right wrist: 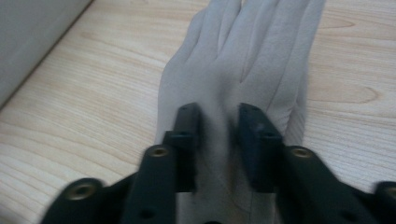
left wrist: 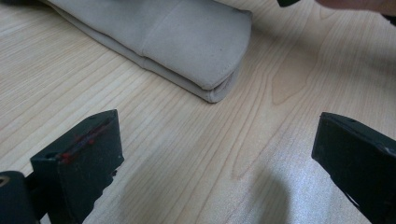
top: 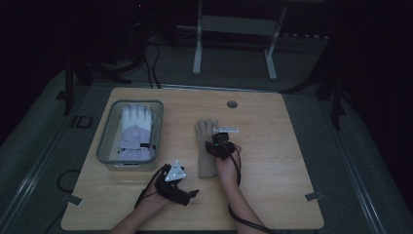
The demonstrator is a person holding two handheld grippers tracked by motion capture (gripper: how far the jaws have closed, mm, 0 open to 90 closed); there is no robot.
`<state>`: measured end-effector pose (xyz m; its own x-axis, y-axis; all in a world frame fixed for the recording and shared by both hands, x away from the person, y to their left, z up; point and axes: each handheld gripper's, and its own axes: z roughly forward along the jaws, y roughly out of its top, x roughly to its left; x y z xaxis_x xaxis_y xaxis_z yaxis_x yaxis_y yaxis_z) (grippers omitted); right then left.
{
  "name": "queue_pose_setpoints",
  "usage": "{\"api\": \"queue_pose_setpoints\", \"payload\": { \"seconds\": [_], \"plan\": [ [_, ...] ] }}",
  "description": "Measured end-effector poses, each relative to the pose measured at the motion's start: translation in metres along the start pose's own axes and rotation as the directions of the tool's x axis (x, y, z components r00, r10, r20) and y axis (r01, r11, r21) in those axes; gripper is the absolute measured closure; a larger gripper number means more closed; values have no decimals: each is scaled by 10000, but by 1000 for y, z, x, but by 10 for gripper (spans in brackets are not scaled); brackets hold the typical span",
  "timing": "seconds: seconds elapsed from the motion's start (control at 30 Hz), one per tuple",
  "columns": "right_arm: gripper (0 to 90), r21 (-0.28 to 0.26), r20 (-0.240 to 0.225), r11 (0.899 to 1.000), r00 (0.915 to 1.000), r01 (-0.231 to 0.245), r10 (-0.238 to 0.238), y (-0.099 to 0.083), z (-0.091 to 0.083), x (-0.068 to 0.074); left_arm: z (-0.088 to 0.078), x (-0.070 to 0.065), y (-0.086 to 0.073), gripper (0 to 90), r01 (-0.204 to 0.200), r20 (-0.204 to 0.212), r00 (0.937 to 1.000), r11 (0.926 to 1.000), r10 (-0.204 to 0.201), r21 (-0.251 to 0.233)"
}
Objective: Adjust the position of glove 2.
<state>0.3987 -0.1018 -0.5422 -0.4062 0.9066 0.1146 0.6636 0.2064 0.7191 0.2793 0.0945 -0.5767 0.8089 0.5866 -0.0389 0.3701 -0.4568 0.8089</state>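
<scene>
Your right gripper (right wrist: 217,121) sits low over the beige glove (top: 206,146), which lies flat near the middle of the table (top: 272,161), fingers toward the far edge and cuff toward you. In the right gripper view the jaws stand partly apart with a ridge of glove fabric between them; the picture is blurred, so you cannot tell whether the pads actually press on it. The lower part of that glove is cut off behind the jaws there. In the high view your right hand (top: 225,163) and the gripper body cover part of the glove's right side.

Your left gripper (left wrist: 215,154) rests near the near edge, left of centre, jaws wide apart over bare wood, nothing between them. Its view shows the glove's cuff end just ahead; the rest of the glove runs out of the top of the picture.

A clear plastic bin (top: 104,146) stands by the left edge, holding a white and lilac padded glove (top: 136,131). The room is dim; detail inside the bin is hard to make out.
</scene>
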Motion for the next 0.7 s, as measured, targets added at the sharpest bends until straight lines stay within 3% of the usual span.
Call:
{"api": "queue_pose_setpoints", "payload": {
  "seconds": [0.17,0.2,0.23,0.33,0.37,0.53,0.63,0.7],
  "plan": [
    [468,-54,-121,10000,9999,-27,27,6,-9,-7,0,-1,0,20,-27,-26,10000,10000,27,26],
    [483,-58,-78,9999,9999,117,-117,7,-11,-8,0,-1,0,20,-27,-30,10000,10000,27,21],
    [603,-31,-100,9998,9998,183,-183,7,-13,-9,0,0,0,20,-32,-33,10000,10000,32,21],
    [835,217,-333,9991,9988,368,-360,6,-19,-10,0,0,0,20,-36,-8,10000,10000,36,68],
    [866,265,-306,9981,9980,559,-551,5,-21,-9,0,0,0,20,-42,-11,10000,10000,42,71],
    [898,607,-424,9939,9950,924,-899,-6,-23,-10,1,0,0,20,-25,-20,10000,10000,25,86],
    [898,1005,-349,9905,9952,942,-911,-14,-16,-15,1,0,0,20,-49,-42,10000,9999,49,97],
    [898,948,-530,9924,9959,782,-734,-18,-14,-18,1,0,0,20,-51,-54,10000,9999,52,97]
  ]
}}
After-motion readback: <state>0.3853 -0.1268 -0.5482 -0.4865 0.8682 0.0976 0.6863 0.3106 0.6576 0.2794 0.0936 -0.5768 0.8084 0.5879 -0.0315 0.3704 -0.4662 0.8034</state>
